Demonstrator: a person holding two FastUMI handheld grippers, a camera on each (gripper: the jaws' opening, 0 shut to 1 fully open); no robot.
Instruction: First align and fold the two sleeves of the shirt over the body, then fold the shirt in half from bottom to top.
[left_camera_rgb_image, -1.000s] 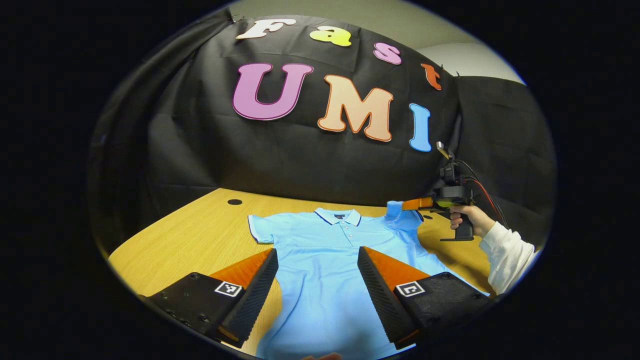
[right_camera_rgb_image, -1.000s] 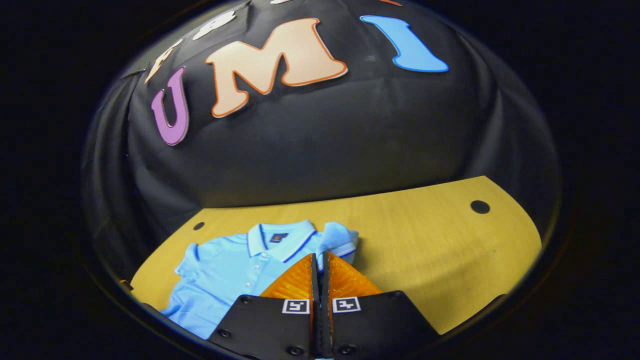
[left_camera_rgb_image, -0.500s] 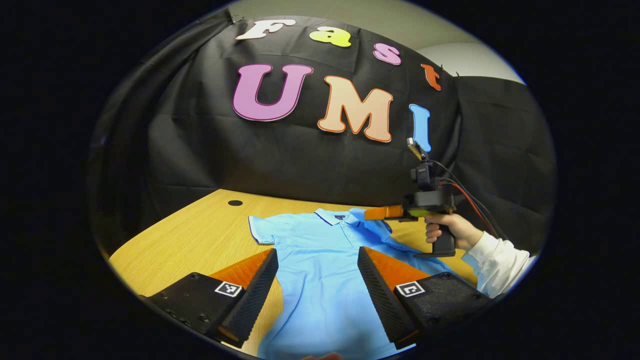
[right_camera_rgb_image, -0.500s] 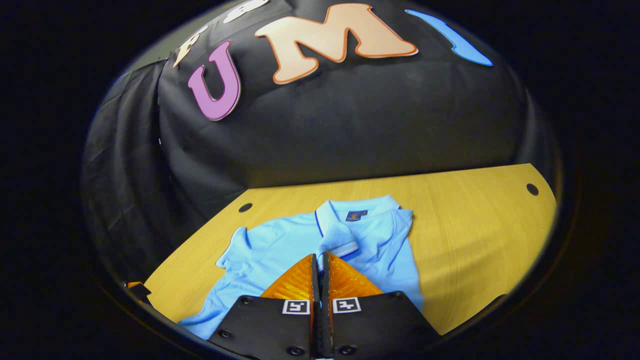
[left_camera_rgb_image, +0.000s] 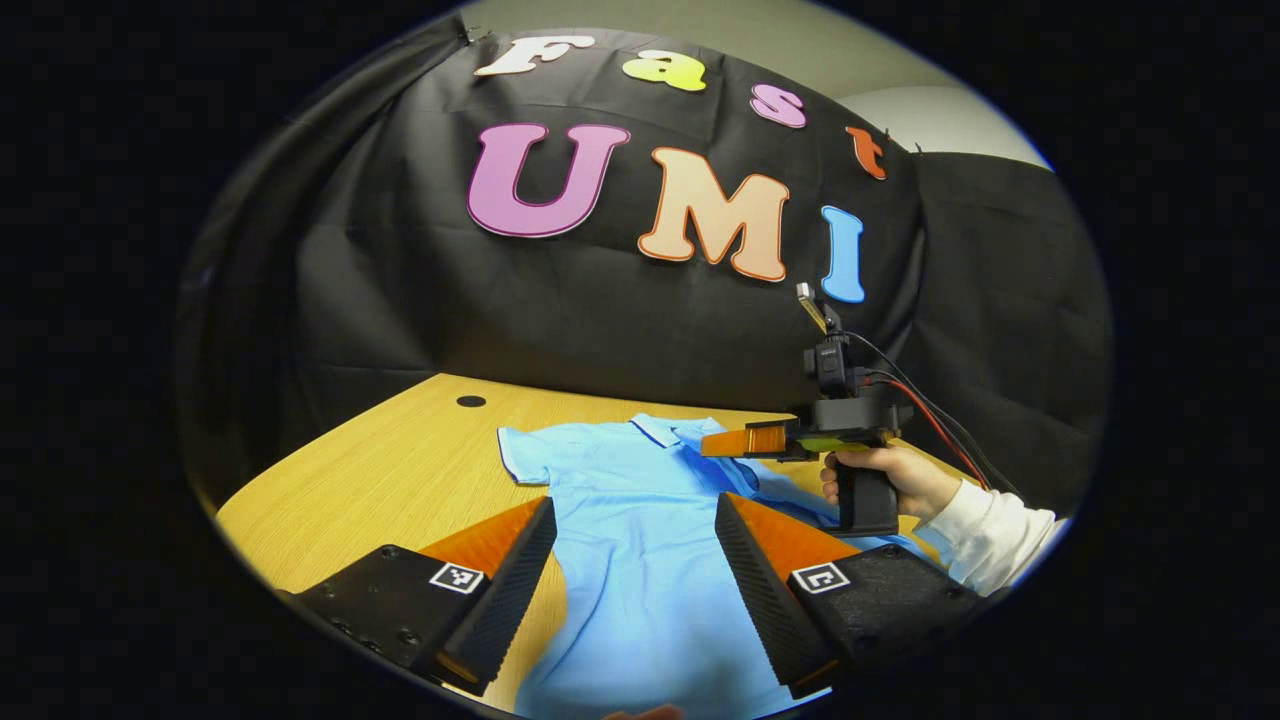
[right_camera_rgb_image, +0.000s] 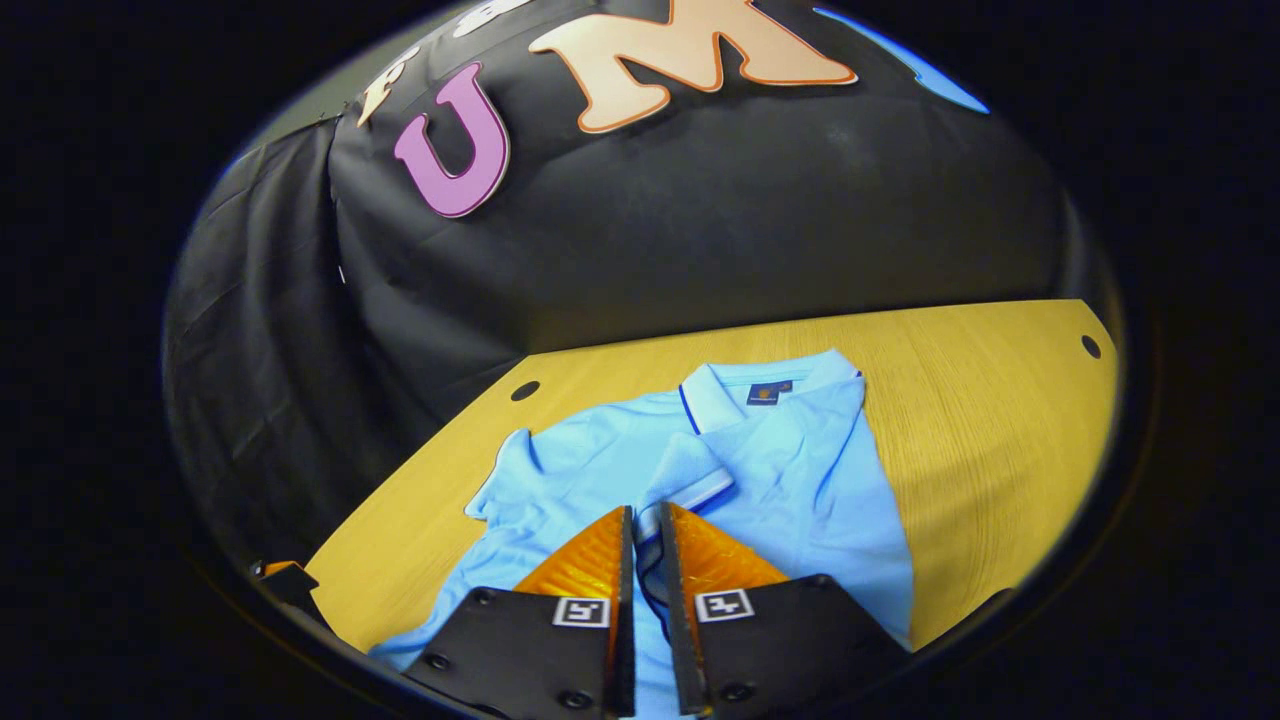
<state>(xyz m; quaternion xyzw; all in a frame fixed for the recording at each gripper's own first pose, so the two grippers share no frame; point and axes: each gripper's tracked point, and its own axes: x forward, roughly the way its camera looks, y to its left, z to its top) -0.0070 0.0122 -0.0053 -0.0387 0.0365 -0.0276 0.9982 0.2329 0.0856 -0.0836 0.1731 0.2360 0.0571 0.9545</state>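
- Since a second ago, in the left gripper view, the right gripper (left_camera_rgb_image: 722, 442) has travelled inward from the table's edge to above the chest of the shirt (left_camera_rgb_image: 640, 530), carrying the right sleeve (left_camera_rgb_image: 700, 432) across toward the collar. A hand (left_camera_rgb_image: 880, 478) grips its handle.
- In that view the left gripper (left_camera_rgb_image: 635, 560) hovers wide apart over the shirt's lower body, holding nothing. The left sleeve (left_camera_rgb_image: 522, 458) lies flat ahead and to its left, nearer this gripper than the other.
- In the right gripper view, the right gripper (right_camera_rgb_image: 645, 545) stands narrow, with a slim gap now showing; the sleeve's (right_camera_rgb_image: 690, 480) banded cuff lies between the fingers, so I cannot tell whether they press it.
- There the shirt (right_camera_rgb_image: 800, 480) lies on the table (right_camera_rgb_image: 1000, 400), collar away, its long axis running straight ahead from the fingers.
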